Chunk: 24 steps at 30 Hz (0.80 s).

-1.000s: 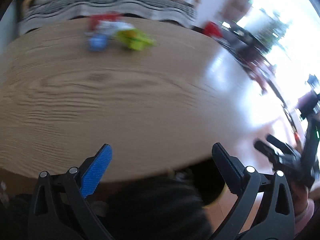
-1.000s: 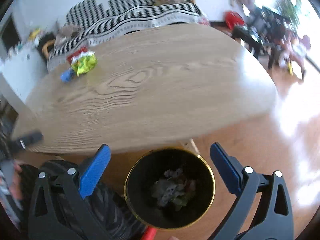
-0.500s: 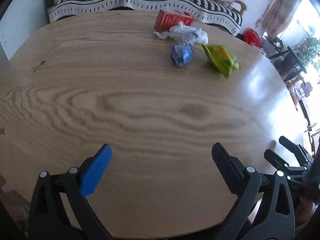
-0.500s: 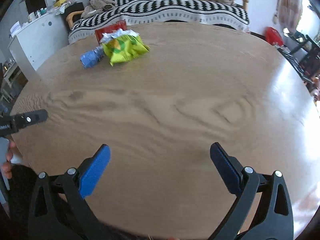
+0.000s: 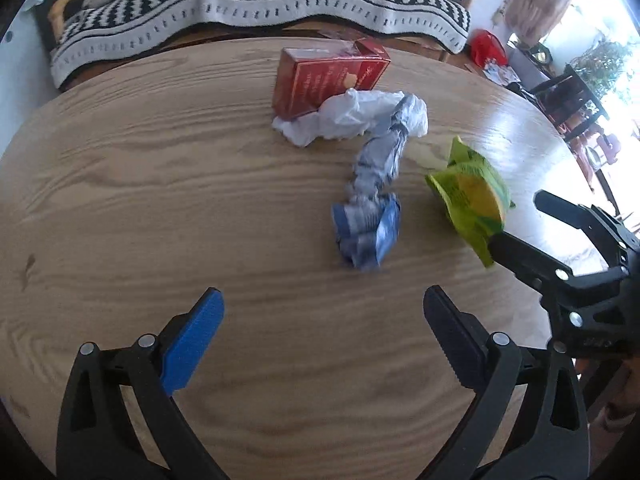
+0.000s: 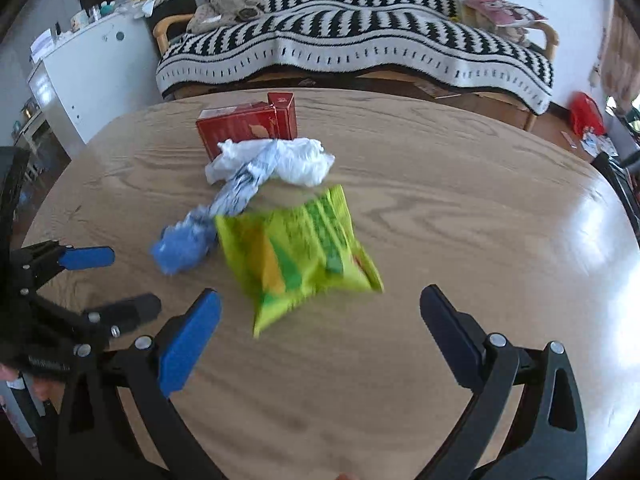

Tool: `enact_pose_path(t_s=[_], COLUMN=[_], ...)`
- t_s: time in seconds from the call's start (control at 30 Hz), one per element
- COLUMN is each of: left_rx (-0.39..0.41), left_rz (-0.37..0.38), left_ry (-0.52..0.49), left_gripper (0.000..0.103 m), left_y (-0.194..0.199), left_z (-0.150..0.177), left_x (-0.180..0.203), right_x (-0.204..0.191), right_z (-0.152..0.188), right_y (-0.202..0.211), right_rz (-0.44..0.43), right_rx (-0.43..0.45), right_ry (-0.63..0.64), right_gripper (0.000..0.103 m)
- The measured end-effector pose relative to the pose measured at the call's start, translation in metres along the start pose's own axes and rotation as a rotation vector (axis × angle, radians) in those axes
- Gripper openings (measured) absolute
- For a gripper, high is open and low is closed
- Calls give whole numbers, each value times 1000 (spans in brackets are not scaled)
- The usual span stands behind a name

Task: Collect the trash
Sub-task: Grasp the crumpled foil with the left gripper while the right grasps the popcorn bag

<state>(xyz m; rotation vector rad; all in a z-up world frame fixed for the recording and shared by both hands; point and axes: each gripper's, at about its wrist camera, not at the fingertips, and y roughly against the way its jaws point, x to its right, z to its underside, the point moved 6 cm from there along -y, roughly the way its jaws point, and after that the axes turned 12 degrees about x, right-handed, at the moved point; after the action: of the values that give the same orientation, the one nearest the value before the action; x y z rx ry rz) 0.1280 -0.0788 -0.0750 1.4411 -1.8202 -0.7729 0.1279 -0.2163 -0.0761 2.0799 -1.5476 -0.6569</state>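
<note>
A wooden table point(image 5: 120, 184) stands before a sofa's black-and-white striped blanket point(image 6: 352, 40).

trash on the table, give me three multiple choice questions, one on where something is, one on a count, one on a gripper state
1. Where is the red box?
A. at the far end of the pile
B. nearest the grippers
C. on the floor

2. How many trash items lie on the table?
A. two
B. four
C. six

3. How is the right gripper?
A. shut on the green bag
B. open and empty
C. shut on the box

Answers:
1. A, it lies behind the white bag.
2. B: box, white bag, blue wrapper, green bag.
3. B, jaws spread, nothing between.
</note>
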Motion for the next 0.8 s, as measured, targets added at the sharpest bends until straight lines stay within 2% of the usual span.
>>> enact_pose_path(t_s=[0.17, 0.27, 0.3, 0.37, 0.4, 0.43, 0.47, 0.5, 0.67, 0.8], left_rx=[-17, 4, 12, 40, 57, 77, 87, 91, 89, 85], left_rz=[-8, -29, -28, -4, 5, 3, 6, 23, 54, 36], left_ry=[5, -36, -41, -51, -76, -124, -157, -197, -147, -87], left_gripper=[97, 97, 97, 96, 88, 78, 54, 37, 27, 26], left_y=[-21, -31, -32, -34, -35, -36, -36, -36, -37, -30], left_z=[-15, -26, -28, -31, -33, -35, -36, -38, -43, -37], left_x=[-7, -8, -8, -5, -1, 4, 8, 14, 14, 4], right_x=[9, 10, 10, 6, 5, 6, 6, 6, 13, 21], right_z=[-10, -9, -10, -12, -13, -13, -12, -11, -6, -5], right_y=[-33, -44, -45, -44, -44, -44, -43, -42, -35, -24], right_rz=[-59, -83, -85, -89, -90, -93, -99, -105, -102, -66], right_rx=[-67, -90, -79, -63, -58, -59, -56, -52, -33, -7], right_ry=[-62, -53, -37, 5, 14, 11, 15, 21, 5, -6], right_gripper=[96, 96, 94, 76, 59, 59, 59, 58, 56, 54])
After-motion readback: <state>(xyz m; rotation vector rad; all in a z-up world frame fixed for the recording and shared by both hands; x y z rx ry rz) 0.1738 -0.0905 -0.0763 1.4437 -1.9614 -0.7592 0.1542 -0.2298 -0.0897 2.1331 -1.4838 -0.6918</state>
